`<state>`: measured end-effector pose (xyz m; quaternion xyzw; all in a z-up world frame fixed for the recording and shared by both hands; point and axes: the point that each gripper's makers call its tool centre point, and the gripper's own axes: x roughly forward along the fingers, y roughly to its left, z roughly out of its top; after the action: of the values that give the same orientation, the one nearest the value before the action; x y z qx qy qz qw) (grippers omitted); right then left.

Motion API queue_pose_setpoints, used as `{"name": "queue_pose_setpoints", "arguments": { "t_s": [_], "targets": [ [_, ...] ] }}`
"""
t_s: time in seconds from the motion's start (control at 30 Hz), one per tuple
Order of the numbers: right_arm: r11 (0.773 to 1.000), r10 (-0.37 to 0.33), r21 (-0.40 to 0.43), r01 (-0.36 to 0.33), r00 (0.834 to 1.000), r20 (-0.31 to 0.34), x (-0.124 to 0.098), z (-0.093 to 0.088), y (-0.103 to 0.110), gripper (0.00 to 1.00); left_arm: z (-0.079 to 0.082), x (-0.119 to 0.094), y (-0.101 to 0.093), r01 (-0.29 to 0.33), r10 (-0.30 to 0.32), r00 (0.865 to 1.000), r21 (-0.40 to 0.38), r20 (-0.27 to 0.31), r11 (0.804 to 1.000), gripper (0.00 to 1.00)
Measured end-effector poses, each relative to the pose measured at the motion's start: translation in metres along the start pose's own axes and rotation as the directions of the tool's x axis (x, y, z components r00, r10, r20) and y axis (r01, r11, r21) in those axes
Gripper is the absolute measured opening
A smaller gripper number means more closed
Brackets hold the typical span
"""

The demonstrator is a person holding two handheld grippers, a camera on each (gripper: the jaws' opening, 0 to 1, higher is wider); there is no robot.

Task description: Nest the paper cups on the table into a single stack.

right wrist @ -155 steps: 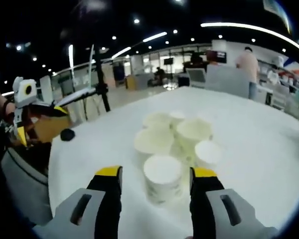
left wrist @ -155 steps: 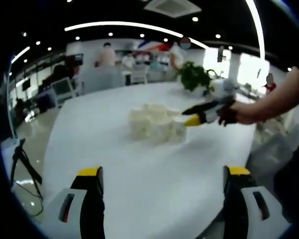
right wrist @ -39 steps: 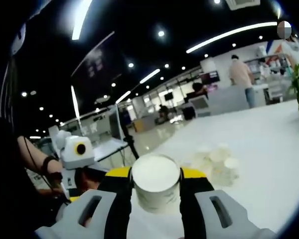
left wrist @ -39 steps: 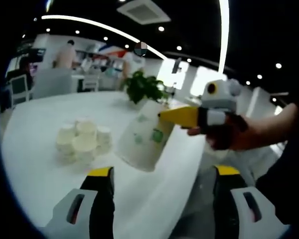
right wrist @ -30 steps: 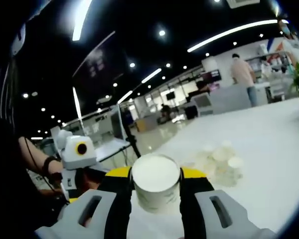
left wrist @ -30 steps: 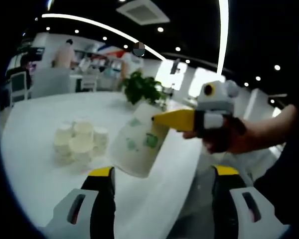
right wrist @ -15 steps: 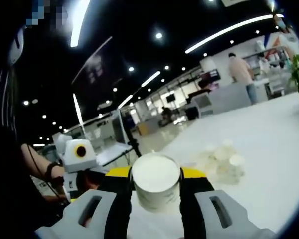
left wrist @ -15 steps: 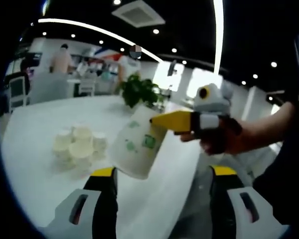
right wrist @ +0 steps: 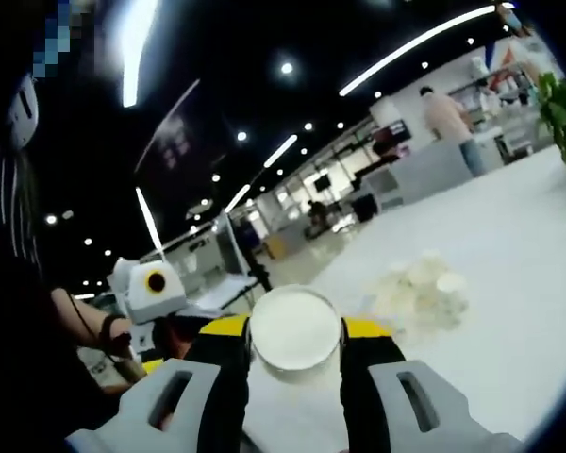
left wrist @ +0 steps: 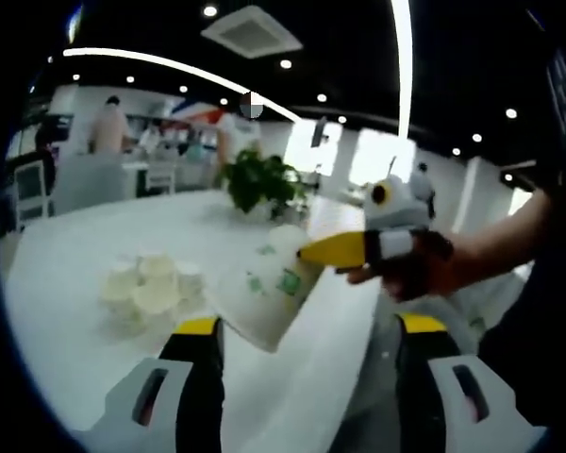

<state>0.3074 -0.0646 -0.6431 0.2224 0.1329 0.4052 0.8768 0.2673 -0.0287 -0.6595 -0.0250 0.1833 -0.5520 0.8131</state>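
Right gripper (right wrist: 295,351): jaws pinched a paper cup (right wrist: 295,332) at lower centre, lifted clear of the white counter (right wrist: 509,283). Left gripper (left wrist: 307,330): jaws spread wide, holding nothing. Cluster of cups (left wrist: 151,283) stood on the counter, left of centre.

A big open office with a dark ceiling (left wrist: 170,28), long light strips (left wrist: 401,57) and spotlights, bright windows (left wrist: 377,156), a white table (left wrist: 75,245), a leafy plant (left wrist: 257,179) and distant desks.
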Motion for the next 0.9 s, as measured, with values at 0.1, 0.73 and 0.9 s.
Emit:
{"name": "queue_pose_setpoints", "arguments": {
  "t_s": [0.1,0.73,0.9],
  "targets": [
    [1.000,0.012,0.000,-0.012,1.000,-0.008,-0.002,-0.003,0.002,0.33,-0.001,-0.001,-0.002,0.012,-0.011,1.000,-0.012,0.005,1.000,0.71],
    [0.990,0.077,0.118,-0.078,0.997,0.014,-0.015,-0.007,0.006,0.33,0.019,-0.009,-0.011,0.071,-0.069,0.994,-0.020,0.079,0.997,0.65],
    [0.984,0.083,0.154,-0.086,0.996,0.022,-0.015,-0.009,0.008,0.33,0.021,-0.011,-0.010,0.077,-0.075,0.994,-0.030,0.082,0.997,0.60]
  ]
}}
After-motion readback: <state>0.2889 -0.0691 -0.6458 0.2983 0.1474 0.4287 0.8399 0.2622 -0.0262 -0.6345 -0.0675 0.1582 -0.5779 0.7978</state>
